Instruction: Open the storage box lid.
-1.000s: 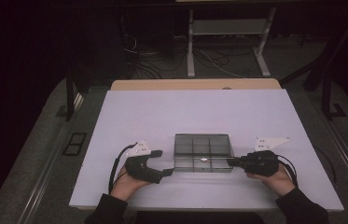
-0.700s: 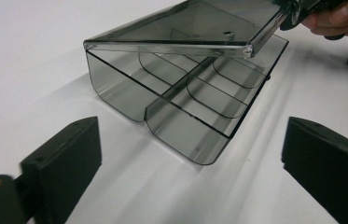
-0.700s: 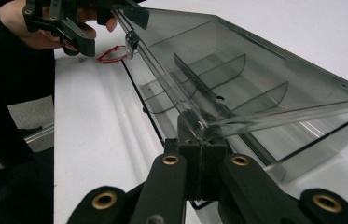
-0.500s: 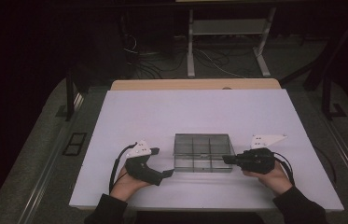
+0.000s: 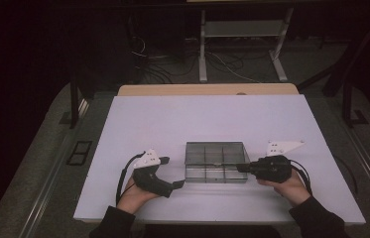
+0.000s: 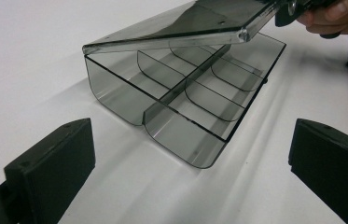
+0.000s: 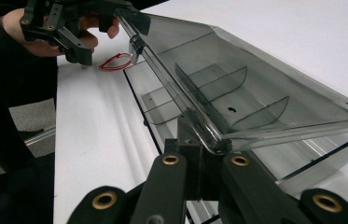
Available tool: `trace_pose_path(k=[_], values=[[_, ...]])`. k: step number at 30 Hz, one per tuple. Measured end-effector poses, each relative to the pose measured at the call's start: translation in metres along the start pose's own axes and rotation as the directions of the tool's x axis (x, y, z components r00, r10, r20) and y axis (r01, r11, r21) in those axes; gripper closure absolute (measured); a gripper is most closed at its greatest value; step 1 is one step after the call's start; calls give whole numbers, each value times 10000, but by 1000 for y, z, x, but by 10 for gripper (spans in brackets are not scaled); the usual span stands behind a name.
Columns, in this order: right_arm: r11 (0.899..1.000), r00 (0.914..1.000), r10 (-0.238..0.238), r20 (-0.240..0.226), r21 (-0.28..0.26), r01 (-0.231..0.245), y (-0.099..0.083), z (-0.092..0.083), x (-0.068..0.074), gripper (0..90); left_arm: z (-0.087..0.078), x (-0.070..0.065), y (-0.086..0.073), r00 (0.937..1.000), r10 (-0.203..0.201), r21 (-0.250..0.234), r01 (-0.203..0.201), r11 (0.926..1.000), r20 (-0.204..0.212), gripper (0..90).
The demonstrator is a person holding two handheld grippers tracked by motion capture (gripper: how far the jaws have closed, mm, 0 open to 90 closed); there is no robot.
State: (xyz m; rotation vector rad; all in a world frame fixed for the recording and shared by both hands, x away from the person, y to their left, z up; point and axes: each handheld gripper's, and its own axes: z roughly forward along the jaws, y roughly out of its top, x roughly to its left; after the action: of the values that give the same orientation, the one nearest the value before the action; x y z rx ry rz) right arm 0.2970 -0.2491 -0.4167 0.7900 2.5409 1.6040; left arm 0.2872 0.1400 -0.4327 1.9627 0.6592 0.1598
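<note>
A: What do the right tongs (image 7: 204,154) hold?
B: They pinch the edge of the smoky lid (image 7: 255,79), which is tilted up over the divided box (image 7: 162,105) on the white desk (image 7: 92,126).
A: And farther off?
B: The left tongs (image 7: 76,28), beside a red loop (image 7: 114,62).

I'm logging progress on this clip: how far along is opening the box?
Done: the right gripper is shut on the lid's front edge and has raised it partway off the compartment box. In hand: the lid is tilted, not yet swung fully open. The left gripper stands open beside the box, holding nothing. Left: finishing the swing.
</note>
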Motion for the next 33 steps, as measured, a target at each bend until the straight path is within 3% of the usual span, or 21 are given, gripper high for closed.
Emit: trace_pose_path(k=[33], values=[[9989, 9995, -287, 144, -371, 292, 23, -5, -8, 893, 1, 0, 4, 9998, 123, -117, -121, 9999, 173, 33]])
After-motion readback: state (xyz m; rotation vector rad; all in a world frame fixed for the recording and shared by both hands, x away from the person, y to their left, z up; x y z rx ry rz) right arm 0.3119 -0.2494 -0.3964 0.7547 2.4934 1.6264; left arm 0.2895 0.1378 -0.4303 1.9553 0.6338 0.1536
